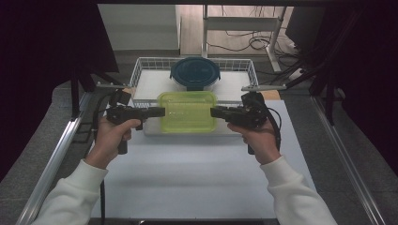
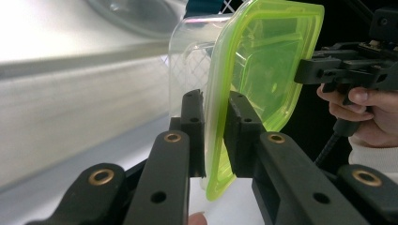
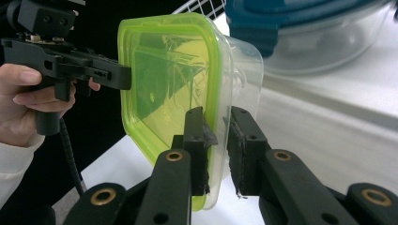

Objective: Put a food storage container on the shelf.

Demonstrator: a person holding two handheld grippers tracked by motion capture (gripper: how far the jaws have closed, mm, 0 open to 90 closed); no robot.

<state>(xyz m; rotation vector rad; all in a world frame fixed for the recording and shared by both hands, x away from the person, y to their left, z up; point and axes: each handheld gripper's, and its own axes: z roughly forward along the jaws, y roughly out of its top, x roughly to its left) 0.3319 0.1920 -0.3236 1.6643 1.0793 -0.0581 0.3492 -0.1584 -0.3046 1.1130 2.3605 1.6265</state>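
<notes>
A clear rectangular container with a lime-green lid [image 1: 187,112] hangs level between my two grippers, above the front of the wire basket. My left gripper [image 1: 162,111] is shut on its left rim, and my right gripper [image 1: 213,112] is shut on its right rim. In the left gripper view the pads [image 2: 193,126] pinch the edge of the green-lidded container [image 2: 263,61], with my right gripper [image 2: 300,70] at the far edge. In the right gripper view my right gripper [image 3: 217,136] clamps the container [image 3: 169,70], and my left gripper [image 3: 126,77] holds the opposite edge.
A white wire basket [image 1: 141,70] stands behind, holding a round glass bowl with a dark blue lid [image 1: 195,72]. A white mat [image 1: 197,173] covers the table in front. Metal rails [image 1: 56,154] run along both sides. Cables lie on the floor at the back right.
</notes>
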